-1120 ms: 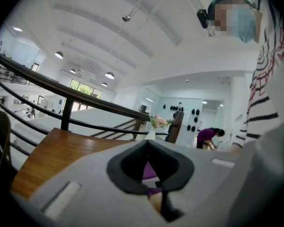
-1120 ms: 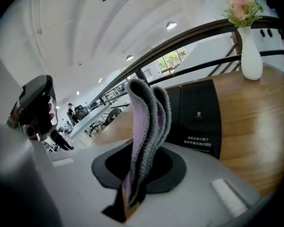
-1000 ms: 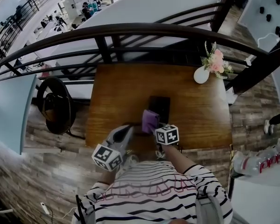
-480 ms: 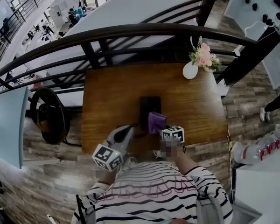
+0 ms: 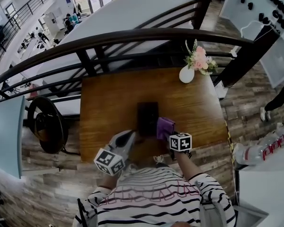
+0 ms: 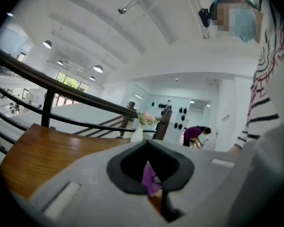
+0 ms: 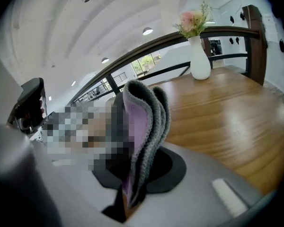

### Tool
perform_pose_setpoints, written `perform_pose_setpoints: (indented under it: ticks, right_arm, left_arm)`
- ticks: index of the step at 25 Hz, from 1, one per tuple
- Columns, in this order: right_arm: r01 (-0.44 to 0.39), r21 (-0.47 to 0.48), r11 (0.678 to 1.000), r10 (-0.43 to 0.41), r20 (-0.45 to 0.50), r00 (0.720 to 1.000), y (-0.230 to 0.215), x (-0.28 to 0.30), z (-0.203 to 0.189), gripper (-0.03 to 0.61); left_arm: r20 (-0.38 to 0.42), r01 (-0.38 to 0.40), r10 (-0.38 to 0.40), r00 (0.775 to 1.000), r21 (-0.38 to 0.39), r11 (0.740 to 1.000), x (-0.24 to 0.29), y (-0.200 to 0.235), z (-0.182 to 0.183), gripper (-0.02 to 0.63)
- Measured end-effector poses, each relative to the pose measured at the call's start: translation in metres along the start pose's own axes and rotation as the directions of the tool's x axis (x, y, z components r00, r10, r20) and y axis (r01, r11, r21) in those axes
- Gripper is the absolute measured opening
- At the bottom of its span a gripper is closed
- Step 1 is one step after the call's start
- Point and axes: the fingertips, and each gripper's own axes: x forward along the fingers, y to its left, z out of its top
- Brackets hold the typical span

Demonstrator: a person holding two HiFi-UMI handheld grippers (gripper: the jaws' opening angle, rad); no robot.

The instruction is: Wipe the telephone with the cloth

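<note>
Step in hand: the wiping pass. The cloth is at the telephone, but contact is not confirmed.

The telephone [image 5: 147, 118], a dark flat slab, lies near the middle of the wooden table [image 5: 109, 103], with its long side running away from the person. The right gripper [image 5: 170, 136] is clamped on the purple cloth [image 5: 165, 127]. In the right gripper view the folded cloth stands up out of the closed jaws. It sits just beside the telephone's near right edge; I cannot tell whether it touches the slab.

The left gripper [image 5: 131, 135] has its jaws together with nothing between them, and its tip is just left of the telephone's near end. The purple seen through its jaw opening is the cloth beyond, not something it holds.

Judgement: the next move calls for sliding the cloth leftward onto the telephone's face, pressed flat. The left gripper could steady the slab so it does not skate on the wood.

Surroundings: a white vase of flowers [image 5: 187, 73] stands at the far right corner, well apart from the telephone, and a dark railing [image 5: 132, 34] runs beyond the table. Nothing stands in the wiping path.
</note>
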Motion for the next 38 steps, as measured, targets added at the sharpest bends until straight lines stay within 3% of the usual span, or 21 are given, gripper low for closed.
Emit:
perform_pose_setpoints:
  ticks: [7,17,29,38]
  right_arm:
    - [-0.096,-0.009,0.995,0.096,0.137,0.986,0.039,-0.022,0.041,0.049]
    - [-0.209,0.009,0.978,0.196,0.305,0.932,0.079,-0.067,0.087,0.051]
    - [-0.205,0.005,0.979,0.185,0.408,0.894,0.097,-0.106,0.096,0.049]
    - [-0.218,-0.026,0.976,0.208,0.422,0.882,0.108,-0.111,0.099,0.049]
  left_arm:
    - [0.007,-0.007,0.007,1.0,0.002,1.0,-0.002,0.002,0.005,0.0]
    - [0.013,-0.015,0.015,1.0,0.009,1.0,-0.007,0.007,0.01,0.0]
    - [0.016,-0.017,0.017,1.0,0.01,1.0,-0.009,0.01,0.013,0.0]
    - [0.031,-0.033,0.032,0.999,0.015,0.999,-0.011,0.01,0.014,0.0]
